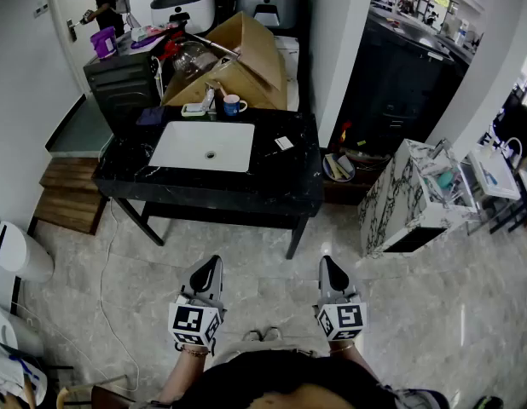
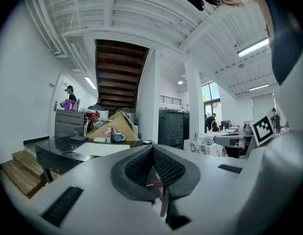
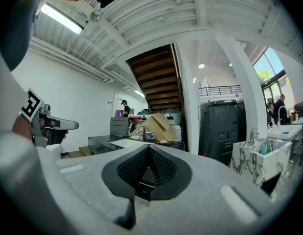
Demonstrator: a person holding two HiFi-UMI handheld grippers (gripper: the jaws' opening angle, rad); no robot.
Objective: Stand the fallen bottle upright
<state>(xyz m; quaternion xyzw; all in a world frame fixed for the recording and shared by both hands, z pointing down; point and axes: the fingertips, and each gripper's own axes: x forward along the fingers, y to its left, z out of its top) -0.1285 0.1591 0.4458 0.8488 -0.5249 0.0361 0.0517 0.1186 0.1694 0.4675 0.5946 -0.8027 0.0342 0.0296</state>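
Note:
A black counter (image 1: 272,181) with a white sink (image 1: 204,146) stands ahead of me across a stretch of floor. At its back edge are a blue mug (image 1: 234,104) and, just left of it, a small pale bottle (image 1: 210,99); it is too small to tell whether it lies or stands. Both show far off in the left gripper view, mug (image 2: 118,137) and bottle (image 2: 108,132). My left gripper (image 1: 214,262) and right gripper (image 1: 327,262) hang low near my body, pointing level at the counter. Both are shut and empty, their pads meeting: left gripper (image 2: 152,148), right gripper (image 3: 149,148).
A large cardboard box (image 1: 238,62) and cookers stand behind the counter. A marble-patterned cabinet (image 1: 400,203) is to the right, wooden steps (image 1: 67,194) and a white appliance (image 1: 16,250) to the left. A cable (image 1: 103,271) trails on the floor. A person (image 1: 101,2) stands far back left.

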